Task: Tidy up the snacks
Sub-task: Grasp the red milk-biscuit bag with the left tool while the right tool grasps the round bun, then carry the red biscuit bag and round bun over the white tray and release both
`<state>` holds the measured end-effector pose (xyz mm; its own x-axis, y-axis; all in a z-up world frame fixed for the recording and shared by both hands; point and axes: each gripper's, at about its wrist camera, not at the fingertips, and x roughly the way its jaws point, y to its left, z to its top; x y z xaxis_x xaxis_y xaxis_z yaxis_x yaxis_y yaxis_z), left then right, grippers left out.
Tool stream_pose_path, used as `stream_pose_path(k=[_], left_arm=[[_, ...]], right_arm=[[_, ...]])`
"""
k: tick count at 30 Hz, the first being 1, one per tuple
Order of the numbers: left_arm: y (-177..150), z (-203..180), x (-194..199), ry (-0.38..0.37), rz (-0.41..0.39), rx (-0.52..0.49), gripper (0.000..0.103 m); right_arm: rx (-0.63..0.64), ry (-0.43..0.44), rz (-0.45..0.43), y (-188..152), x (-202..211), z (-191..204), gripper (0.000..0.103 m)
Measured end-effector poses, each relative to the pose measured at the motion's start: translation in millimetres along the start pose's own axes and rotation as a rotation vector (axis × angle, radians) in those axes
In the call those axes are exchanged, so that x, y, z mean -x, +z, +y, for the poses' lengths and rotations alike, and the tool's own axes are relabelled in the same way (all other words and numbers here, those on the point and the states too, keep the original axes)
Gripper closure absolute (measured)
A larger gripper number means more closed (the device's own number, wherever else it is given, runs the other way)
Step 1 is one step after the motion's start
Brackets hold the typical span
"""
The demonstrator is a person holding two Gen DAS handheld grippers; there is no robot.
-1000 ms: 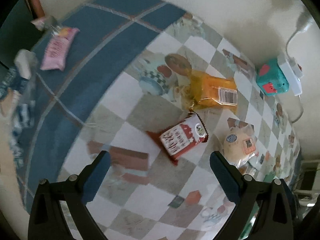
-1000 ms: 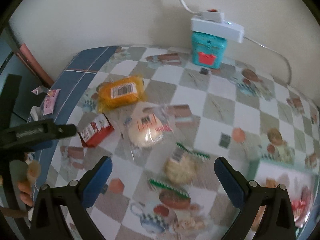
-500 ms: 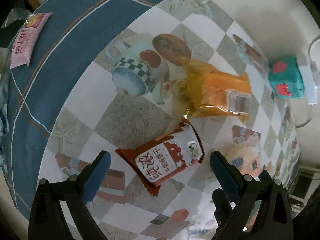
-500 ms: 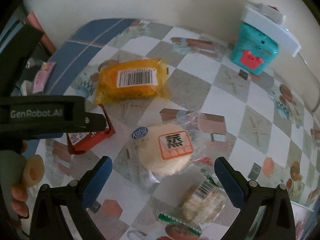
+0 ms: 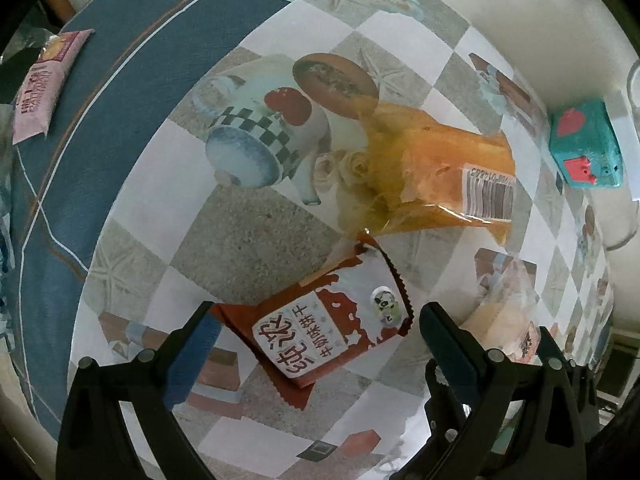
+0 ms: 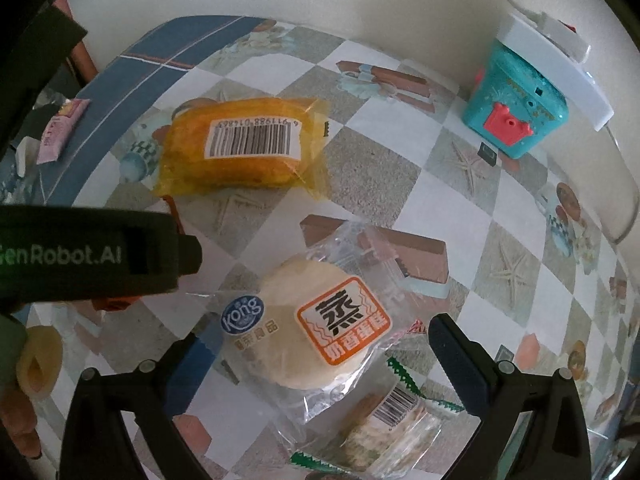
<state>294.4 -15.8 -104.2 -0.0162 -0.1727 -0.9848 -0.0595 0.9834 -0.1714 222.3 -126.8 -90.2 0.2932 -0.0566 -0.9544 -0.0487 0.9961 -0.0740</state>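
My left gripper (image 5: 316, 336) is open, its fingers on either side of a red and white snack packet (image 5: 328, 324) lying on the checked tablecloth. An orange wrapped cake (image 5: 436, 180) lies just beyond it. My right gripper (image 6: 316, 344) is open, straddling a round steamed cake in clear wrap (image 6: 308, 320). A green-edged cracker packet (image 6: 384, 420) lies under its near side. The orange cake (image 6: 240, 148) sits farther left. The left gripper's black body (image 6: 92, 256) crosses the right wrist view at left.
A teal toy box (image 6: 516, 112) with a white power strip (image 6: 560, 64) on top stands by the wall. A pink packet (image 5: 40, 84) lies on the blue border of the cloth. The table edge runs close at left.
Both grippers have moved forward and down. The left one now straddles the red packet; the right one now straddles the round steamed cake. Both stayed open.
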Motion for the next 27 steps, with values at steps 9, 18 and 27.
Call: stream_pose_path(k=[9,18,27], left_arm=[[-18,0,7,-0.007,-0.039,0.012,0.029],[-55,12,13,-0.003,-0.094,0.058,0.032],[-115,28,13,0.000,-0.151,0.133,0.032]], right_arm=[[-0.003,-0.013,-0.032,-12,14,3,0.022],[-0.050,0.031,-0.068,-25,38,-5,0.038],[-0.131,0.096,-0.141,-60,70,-12,0.039]])
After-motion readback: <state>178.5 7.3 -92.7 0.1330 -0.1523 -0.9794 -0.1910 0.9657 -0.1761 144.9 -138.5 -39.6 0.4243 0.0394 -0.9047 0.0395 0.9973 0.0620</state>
